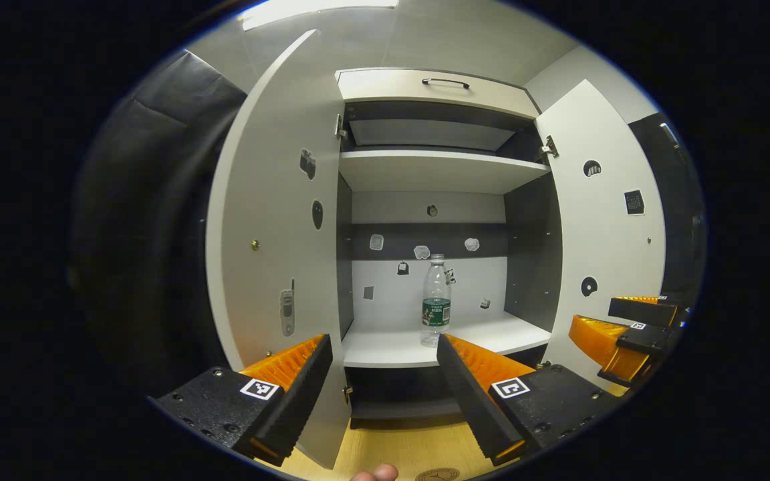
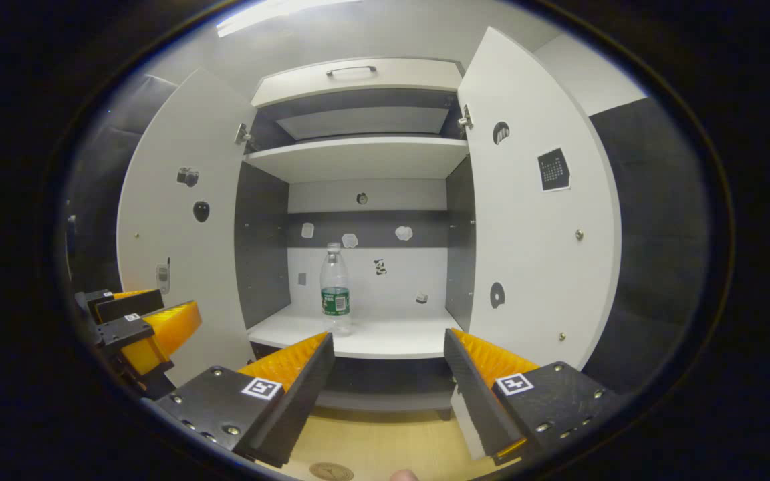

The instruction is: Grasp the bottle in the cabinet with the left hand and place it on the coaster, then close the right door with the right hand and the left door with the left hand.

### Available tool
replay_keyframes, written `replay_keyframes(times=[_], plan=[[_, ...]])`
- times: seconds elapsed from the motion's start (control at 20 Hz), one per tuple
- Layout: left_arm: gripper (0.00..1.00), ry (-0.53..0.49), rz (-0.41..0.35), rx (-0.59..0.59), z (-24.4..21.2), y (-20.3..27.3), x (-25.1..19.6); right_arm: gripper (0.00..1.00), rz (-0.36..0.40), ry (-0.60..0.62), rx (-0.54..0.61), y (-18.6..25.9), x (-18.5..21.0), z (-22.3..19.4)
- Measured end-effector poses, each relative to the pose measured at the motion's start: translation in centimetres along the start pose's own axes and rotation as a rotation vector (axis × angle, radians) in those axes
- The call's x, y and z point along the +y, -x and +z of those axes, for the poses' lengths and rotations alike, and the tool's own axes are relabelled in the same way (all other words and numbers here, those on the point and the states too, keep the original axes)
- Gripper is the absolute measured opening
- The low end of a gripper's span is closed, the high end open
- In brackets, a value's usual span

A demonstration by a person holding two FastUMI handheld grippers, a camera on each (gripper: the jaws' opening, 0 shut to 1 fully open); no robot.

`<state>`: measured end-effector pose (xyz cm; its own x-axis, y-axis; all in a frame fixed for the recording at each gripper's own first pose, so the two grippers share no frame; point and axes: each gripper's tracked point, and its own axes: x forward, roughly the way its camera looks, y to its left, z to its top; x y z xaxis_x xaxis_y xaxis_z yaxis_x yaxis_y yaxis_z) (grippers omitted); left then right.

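While doors (image 2: 539, 220) hang open, bottle (image 2: 335, 287) upright on shelf (image 2: 392, 337), stickers behind

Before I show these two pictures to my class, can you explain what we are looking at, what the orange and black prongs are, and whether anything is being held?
A person carries a hand-held gripper in each hand, each with a camera looking along its two fingers. In the left gripper view, the left hand-held gripper is open and empty; the right hand-held gripper is too. Both face a cabinet with its left door and right door open. A bottle stands upright on the lower shelf, untouched. A round coaster lies on the wooden surface below.
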<state>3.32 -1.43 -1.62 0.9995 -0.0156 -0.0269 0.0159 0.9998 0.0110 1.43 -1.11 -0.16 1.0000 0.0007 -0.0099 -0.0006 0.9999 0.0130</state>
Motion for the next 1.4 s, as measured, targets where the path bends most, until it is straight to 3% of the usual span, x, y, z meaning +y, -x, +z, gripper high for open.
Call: replay_keyframes(times=[0.35,0.9,1.4], plan=[[0.99,-0.018,-0.036,0.005,-1.7,-4.7,-2.1,1.0,-0.002,0.002,0.03,-0.5,-0.7,-1.0],[0.99,-0.011,-0.094,-0.02,-1.5,-16.1,-6.3,1.0,-0.002,-0.001,0.07,-1.7,-1.1,-1.7],[1.0,0.011,-0.131,-0.004,-2.5,-25.0,-9.2,1.0,-0.055,0.003,0.111,-1.9,-2.9,-2.3]])
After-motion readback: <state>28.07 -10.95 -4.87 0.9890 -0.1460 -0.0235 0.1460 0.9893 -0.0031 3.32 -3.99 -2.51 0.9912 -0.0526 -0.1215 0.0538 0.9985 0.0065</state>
